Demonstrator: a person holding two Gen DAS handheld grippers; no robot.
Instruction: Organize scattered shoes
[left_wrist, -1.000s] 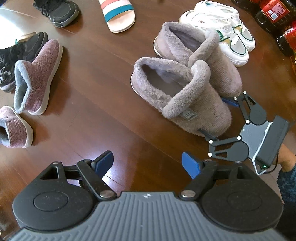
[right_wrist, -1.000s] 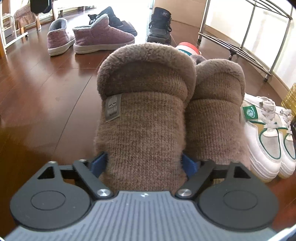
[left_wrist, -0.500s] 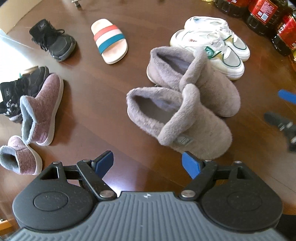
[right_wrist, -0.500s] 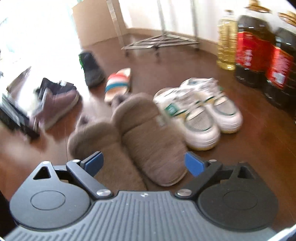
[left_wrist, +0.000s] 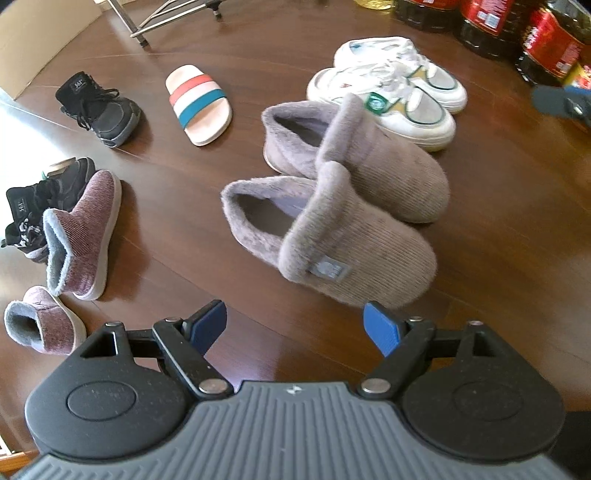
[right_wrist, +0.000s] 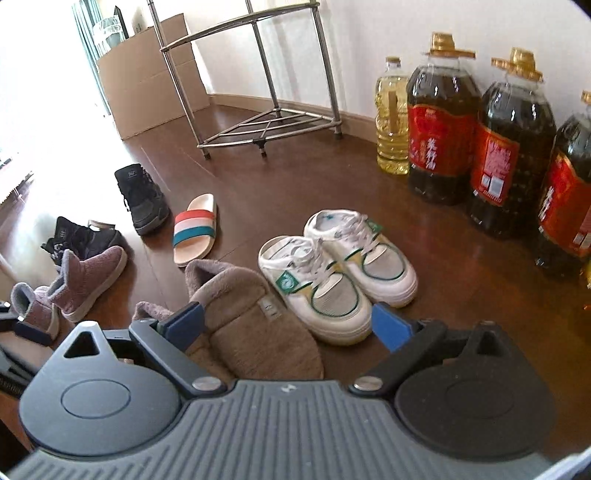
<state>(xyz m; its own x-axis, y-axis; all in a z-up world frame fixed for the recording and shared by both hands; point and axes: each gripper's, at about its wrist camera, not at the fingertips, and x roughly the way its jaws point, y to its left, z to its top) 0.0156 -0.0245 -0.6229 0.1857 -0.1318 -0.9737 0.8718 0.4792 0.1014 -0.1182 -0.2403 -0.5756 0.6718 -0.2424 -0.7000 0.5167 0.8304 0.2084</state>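
Black linkage arms, blue fingers (left_wrist: 380, 326), ribbed grey housing, silver pivot screws.

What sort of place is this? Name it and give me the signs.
Probably a room in a home, perhaps by an entry or storage corner: worn everyday shoes like the striped slide scattered on a dark wood floor, large cooking oil bottles lined along the wall, and a cardboard box.

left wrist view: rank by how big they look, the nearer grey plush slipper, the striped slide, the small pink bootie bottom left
1. nearer grey plush slipper, though it lies closest to the camera
2. striped slide
3. small pink bootie, partly cut by the gripper body
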